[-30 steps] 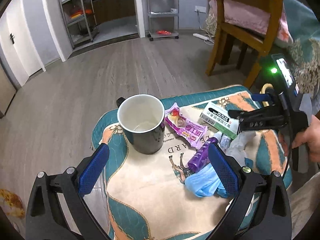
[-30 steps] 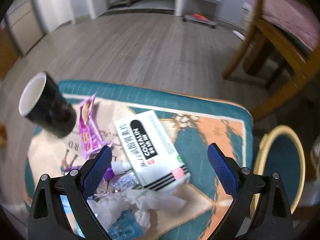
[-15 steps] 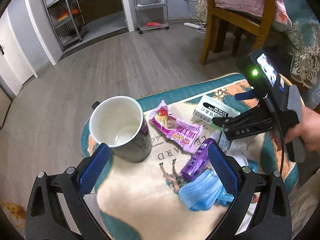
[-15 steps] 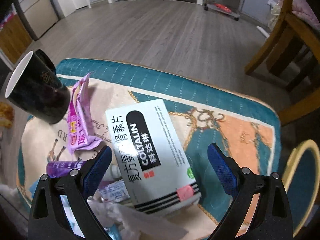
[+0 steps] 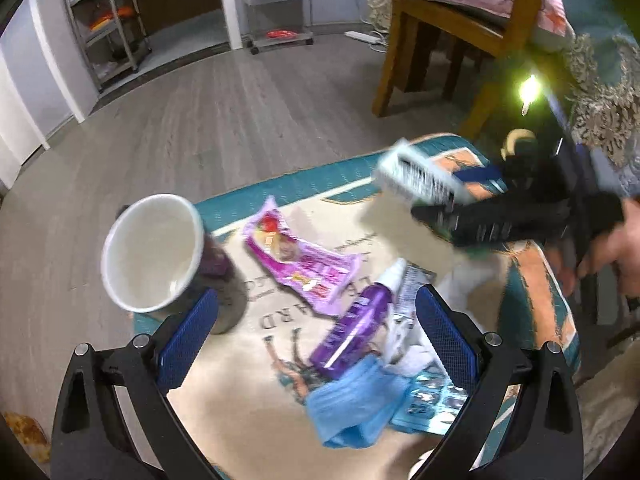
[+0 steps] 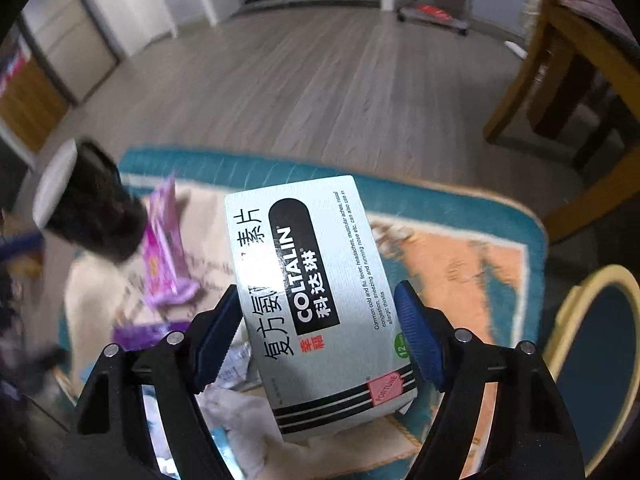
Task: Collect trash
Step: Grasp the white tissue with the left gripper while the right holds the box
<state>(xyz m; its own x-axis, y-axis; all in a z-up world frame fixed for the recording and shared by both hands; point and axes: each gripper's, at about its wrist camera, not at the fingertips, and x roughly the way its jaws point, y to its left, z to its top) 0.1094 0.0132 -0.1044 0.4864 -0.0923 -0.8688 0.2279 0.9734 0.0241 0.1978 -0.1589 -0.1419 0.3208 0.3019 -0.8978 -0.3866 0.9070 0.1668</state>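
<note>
Box (image 6: 316, 300): white medicine carton marked COLTALIN, sitting between the blue pads of the right gripper (image 6: 320, 332), both pads lying against its long sides; the jaws are closing on it. In the left wrist view the box (image 5: 420, 180) is showing blurred and tilted above the far right part of the cushion (image 5: 280, 420), with the right gripper (image 5: 460, 216) on it and a hand (image 5: 616, 256) behind the handle.

Remaining trash, lying on the cushion:
- Pink wrapper (image 5: 300, 260), lying flat near the middle.
- Purple tube (image 5: 356, 328), lying slantwise, white tip pointing away.
- Blue mask (image 5: 356, 412), crumpled at the near edge, touching the tube.
- Blister pack (image 5: 432, 404), partly under the mask.
- White tissue (image 6: 240, 412), crumpled, lying just under the box.

Left gripper (image 5: 316, 344): hanging over the tube with jaws standing wide apart, gripping nothing.

Mug (image 5: 160, 256): dark outside, white inside, standing at the cushion's left edge.

Surroundings: wooden chair (image 5: 444, 12) standing on a grey plank floor (image 5: 240, 120).
</note>
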